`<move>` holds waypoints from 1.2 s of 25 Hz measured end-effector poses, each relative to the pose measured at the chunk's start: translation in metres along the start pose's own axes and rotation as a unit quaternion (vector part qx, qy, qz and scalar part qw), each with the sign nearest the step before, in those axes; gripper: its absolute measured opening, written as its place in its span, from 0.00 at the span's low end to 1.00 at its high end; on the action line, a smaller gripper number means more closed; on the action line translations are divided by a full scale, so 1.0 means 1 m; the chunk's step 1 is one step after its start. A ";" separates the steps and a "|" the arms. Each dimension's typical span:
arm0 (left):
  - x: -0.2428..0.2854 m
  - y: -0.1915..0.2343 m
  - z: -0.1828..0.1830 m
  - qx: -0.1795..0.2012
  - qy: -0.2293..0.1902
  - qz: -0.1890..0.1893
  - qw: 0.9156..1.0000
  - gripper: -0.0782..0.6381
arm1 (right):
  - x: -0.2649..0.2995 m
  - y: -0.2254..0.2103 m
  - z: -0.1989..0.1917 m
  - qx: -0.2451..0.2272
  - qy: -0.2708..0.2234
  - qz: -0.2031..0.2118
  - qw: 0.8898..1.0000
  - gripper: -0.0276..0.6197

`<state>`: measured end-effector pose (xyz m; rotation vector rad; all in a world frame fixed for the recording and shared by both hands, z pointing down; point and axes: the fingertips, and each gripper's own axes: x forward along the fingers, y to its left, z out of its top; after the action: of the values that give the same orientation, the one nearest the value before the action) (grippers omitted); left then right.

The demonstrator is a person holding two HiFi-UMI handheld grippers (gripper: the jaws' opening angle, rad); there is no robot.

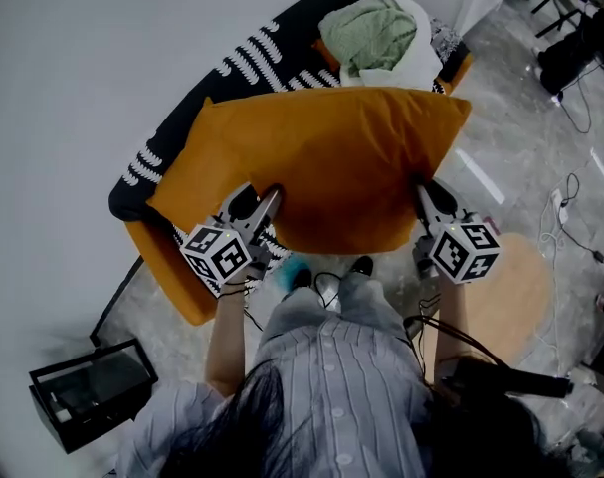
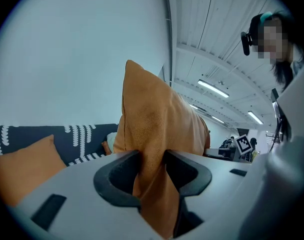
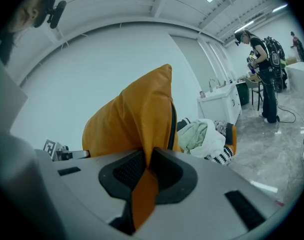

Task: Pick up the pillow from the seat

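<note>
The pillow [image 1: 326, 162] is a plump, burnt-orange rectangle with soft pointed corners. It is held spread wide over the orange seat [image 1: 177, 287], with the left tongs [image 1: 270, 203] pinching its near left edge and the right tongs [image 1: 422, 193] pinching a thin fold at its near right edge. Beyond it the seat carries a dark throw with white stripes [image 1: 247, 58] and a heap of green and white cloth [image 1: 376, 33], and a second orange cushion [image 2: 21, 166] leans against the throw.
</note>
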<state>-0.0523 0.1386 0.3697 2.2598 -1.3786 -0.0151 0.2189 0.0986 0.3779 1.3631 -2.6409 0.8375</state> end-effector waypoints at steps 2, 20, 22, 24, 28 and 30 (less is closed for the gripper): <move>-0.011 0.009 0.003 -0.002 -0.005 0.005 1.000 0.36 | 0.007 0.012 -0.003 -0.001 0.004 0.004 1.000 0.13; -0.137 0.110 0.030 0.006 -0.034 -0.020 0.999 0.36 | 0.049 0.161 -0.054 0.001 -0.001 -0.011 1.000 0.13; -0.154 0.120 0.031 0.006 -0.034 -0.029 0.999 0.36 | 0.047 0.181 -0.064 0.000 -0.005 -0.018 1.000 0.13; -0.171 0.129 0.031 0.005 -0.036 -0.038 0.999 0.36 | 0.045 0.199 -0.074 -0.001 -0.008 -0.027 1.000 0.13; -0.199 0.144 0.028 0.000 -0.038 -0.054 0.998 0.36 | 0.039 0.229 -0.094 0.001 -0.010 -0.042 0.999 0.13; -0.210 0.147 0.026 -0.002 -0.038 -0.061 0.997 0.36 | 0.032 0.241 -0.104 0.003 -0.009 -0.051 0.999 0.13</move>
<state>-0.2841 0.2502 0.3575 2.3595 -1.2744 -0.1461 -0.0065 0.2376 0.3699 1.4978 -2.5589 0.8248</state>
